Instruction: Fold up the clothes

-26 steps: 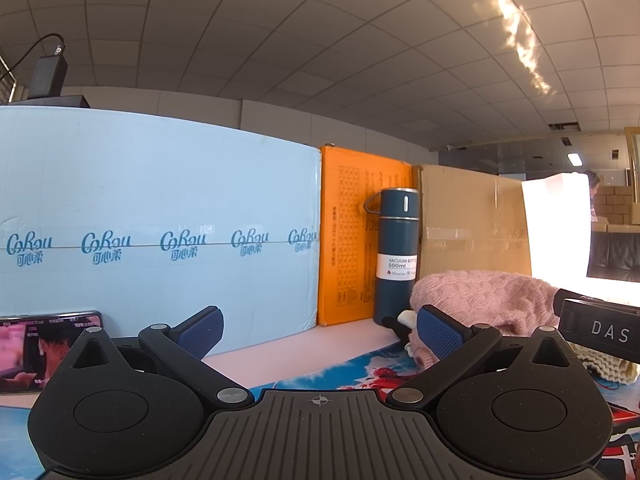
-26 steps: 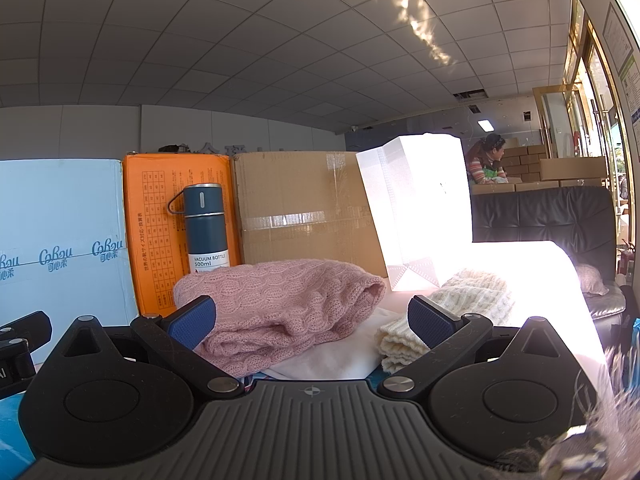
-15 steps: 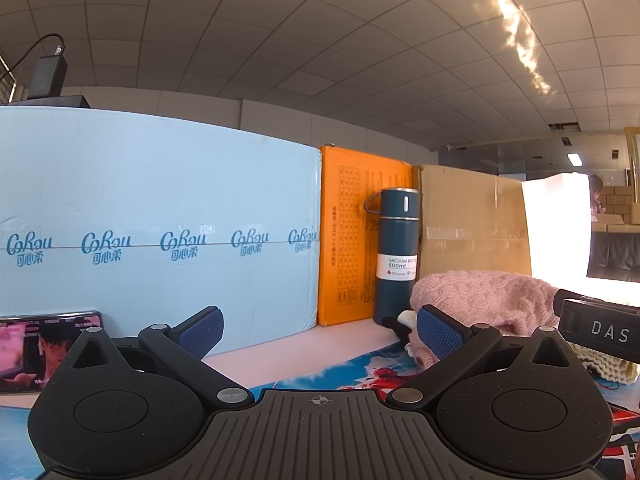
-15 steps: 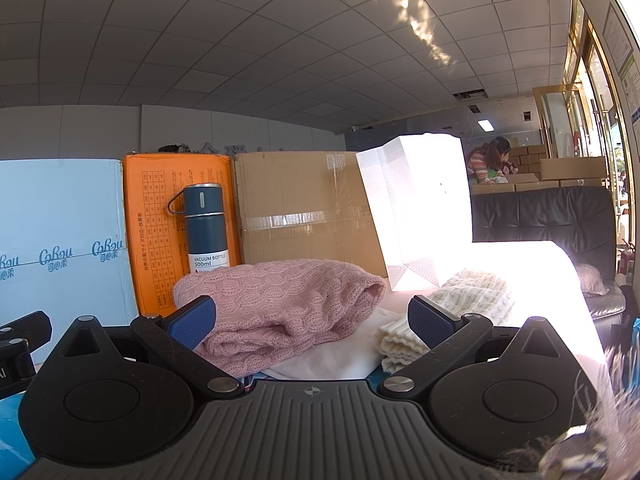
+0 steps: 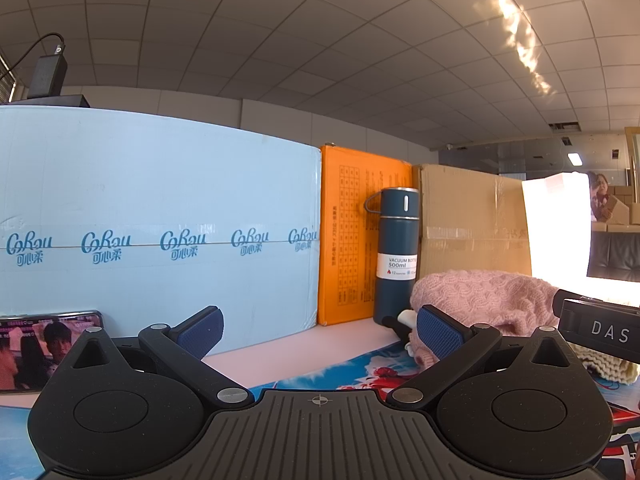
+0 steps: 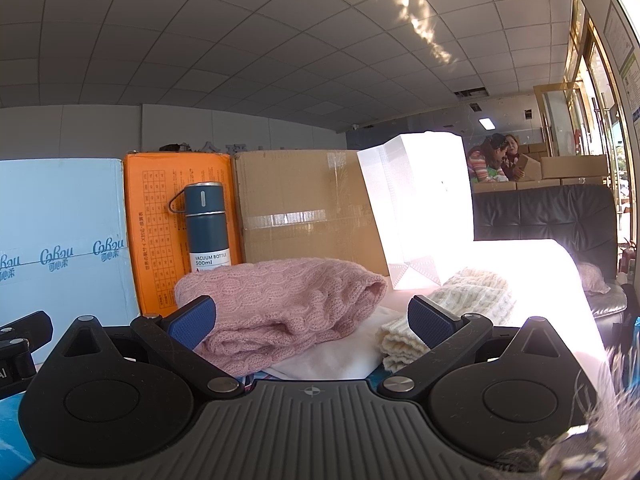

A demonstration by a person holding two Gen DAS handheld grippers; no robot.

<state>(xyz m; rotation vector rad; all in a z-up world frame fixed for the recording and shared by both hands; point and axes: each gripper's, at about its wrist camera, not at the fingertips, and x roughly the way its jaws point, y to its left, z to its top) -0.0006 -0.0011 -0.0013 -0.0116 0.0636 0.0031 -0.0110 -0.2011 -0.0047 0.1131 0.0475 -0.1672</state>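
Nothing moved since earlier frames; both tools idle, jaws apart, empty.
Pink sweater point(image 6: 280, 304) lies on the desk point(image 5: 280, 356) dead ahead of right tool point(image 6: 312, 318), long axis left-right; it's off to the right of left tool point(image 5: 318, 330), so right is nearer.

office or shop storeroom, tiled drop ceiling point(image 6: 240, 60), stacked cardboard boxes point(image 6: 572, 168), glass entrance door point(image 6: 596, 120)

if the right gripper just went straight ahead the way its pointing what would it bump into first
Most likely the folded pink knit sweater, which lies just ahead of the open right gripper. The white cloth beneath it sits lower, so contact there seems less likely, though depth is hard to judge.
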